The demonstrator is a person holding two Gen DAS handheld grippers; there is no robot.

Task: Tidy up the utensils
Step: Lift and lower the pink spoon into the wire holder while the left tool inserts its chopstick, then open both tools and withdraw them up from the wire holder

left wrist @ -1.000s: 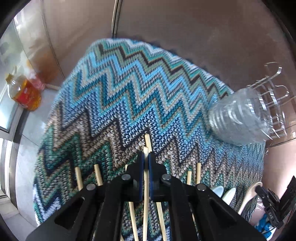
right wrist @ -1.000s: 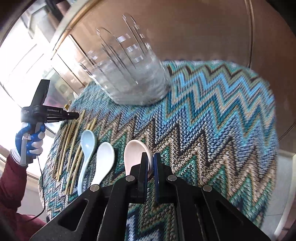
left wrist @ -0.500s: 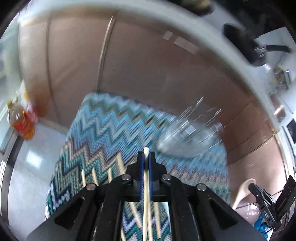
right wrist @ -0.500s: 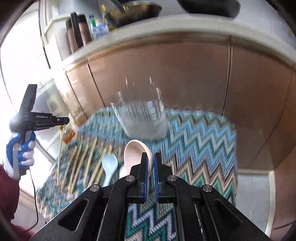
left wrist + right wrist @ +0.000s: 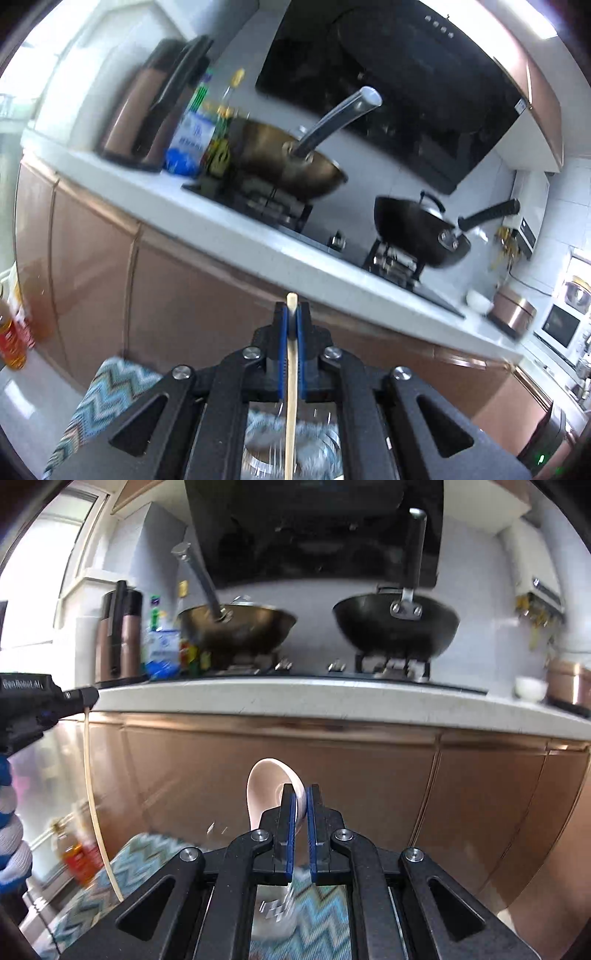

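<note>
My left gripper [image 5: 291,314] is shut on a wooden chopstick [image 5: 291,398] that hangs down over a clear plastic holder [image 5: 291,446] on the zigzag cloth [image 5: 107,391]. In the right wrist view the left gripper [image 5: 83,698] shows at the left edge with the chopstick [image 5: 94,805] dangling from it. My right gripper [image 5: 301,801] is shut on a pale pink ceramic spoon [image 5: 266,790], bowl up, held above the cloth [image 5: 321,915] and the blurred clear holder [image 5: 275,908].
Brown cabinet fronts [image 5: 369,775] stand behind, under a white counter [image 5: 295,698] with two woks [image 5: 236,627] [image 5: 395,627] on a stove. An orange bottle [image 5: 11,343] stands at the left. The other utensils on the cloth are out of view.
Both grippers have lifted and tilted up from the cloth, carrying the chopstick and the spoon. The views now face the counter, and the clear holder lies below the fingers.
</note>
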